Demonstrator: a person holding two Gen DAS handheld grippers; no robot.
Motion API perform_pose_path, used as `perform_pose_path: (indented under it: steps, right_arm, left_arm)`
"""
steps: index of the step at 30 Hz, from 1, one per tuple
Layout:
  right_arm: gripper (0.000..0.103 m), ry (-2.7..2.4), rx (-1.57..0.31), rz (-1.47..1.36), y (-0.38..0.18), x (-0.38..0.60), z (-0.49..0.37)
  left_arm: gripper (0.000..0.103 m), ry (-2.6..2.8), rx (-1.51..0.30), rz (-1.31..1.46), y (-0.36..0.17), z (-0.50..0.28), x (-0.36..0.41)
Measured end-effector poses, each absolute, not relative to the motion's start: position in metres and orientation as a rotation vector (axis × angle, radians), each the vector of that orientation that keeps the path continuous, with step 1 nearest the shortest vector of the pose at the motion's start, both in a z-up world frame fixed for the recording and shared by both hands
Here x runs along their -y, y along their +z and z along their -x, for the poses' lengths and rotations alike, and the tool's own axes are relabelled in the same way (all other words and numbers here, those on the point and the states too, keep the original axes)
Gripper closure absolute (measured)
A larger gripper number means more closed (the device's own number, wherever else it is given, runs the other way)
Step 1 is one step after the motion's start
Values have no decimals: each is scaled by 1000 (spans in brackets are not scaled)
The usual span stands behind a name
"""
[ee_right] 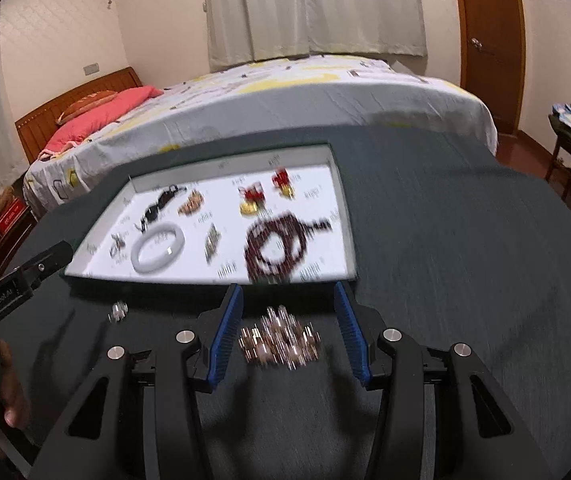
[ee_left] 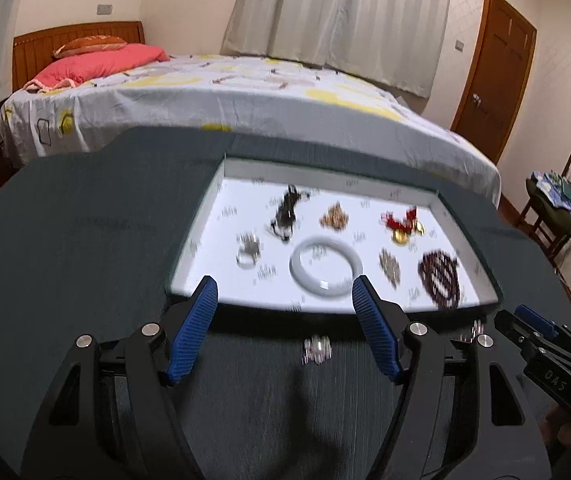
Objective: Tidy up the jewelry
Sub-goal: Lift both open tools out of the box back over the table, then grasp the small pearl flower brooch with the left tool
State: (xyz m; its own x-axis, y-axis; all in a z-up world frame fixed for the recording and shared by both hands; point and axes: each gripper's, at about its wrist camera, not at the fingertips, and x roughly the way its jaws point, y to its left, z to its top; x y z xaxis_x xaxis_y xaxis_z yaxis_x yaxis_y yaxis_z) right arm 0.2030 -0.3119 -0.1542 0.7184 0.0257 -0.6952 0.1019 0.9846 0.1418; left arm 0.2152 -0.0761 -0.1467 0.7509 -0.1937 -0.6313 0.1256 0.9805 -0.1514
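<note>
A shallow white tray (ee_left: 201, 216) (ee_right: 345, 200) on the dark table holds jewelry: a white bangle (ee_left: 325, 266) (ee_right: 158, 248), a dark bead bracelet (ee_left: 440, 278) (ee_right: 275, 246), red-and-gold charms (ee_left: 401, 226) (ee_right: 251, 200), a black piece (ee_left: 287, 214) and small rings. My left gripper (ee_left: 285, 292) is open and empty, above a small silver ring (ee_left: 316, 350) (ee_right: 118, 312) on the table before the tray. My right gripper (ee_right: 288, 296) is open, with a rose-gold bracelet pile (ee_right: 279, 338) lying on the table between its fingers.
The dark round table (ee_left: 65, 240) stands beside a bed (ee_left: 225, 92) with a red pillow. A wooden door (ee_left: 493, 76) and a chair (ee_left: 557, 208) with clothes are at the right. The right gripper's body (ee_left: 545, 344) shows in the left wrist view.
</note>
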Motion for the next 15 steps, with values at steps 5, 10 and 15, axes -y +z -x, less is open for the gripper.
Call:
perform_pose_path:
  steps: [5,10,15]
  right_arm:
    - [56,-52,-792,-193,-165,318,-189]
    - [56,-45,-791,-208,-166,321,-184]
    - [56,-33,-786,-224,-166,321,-183]
  left_arm:
    - [35,-178,-740,84,-162,-210,85]
    - [36,-174,-769,61,-176,-210,95]
    - [49,-173,-842,49,-192,-219,101]
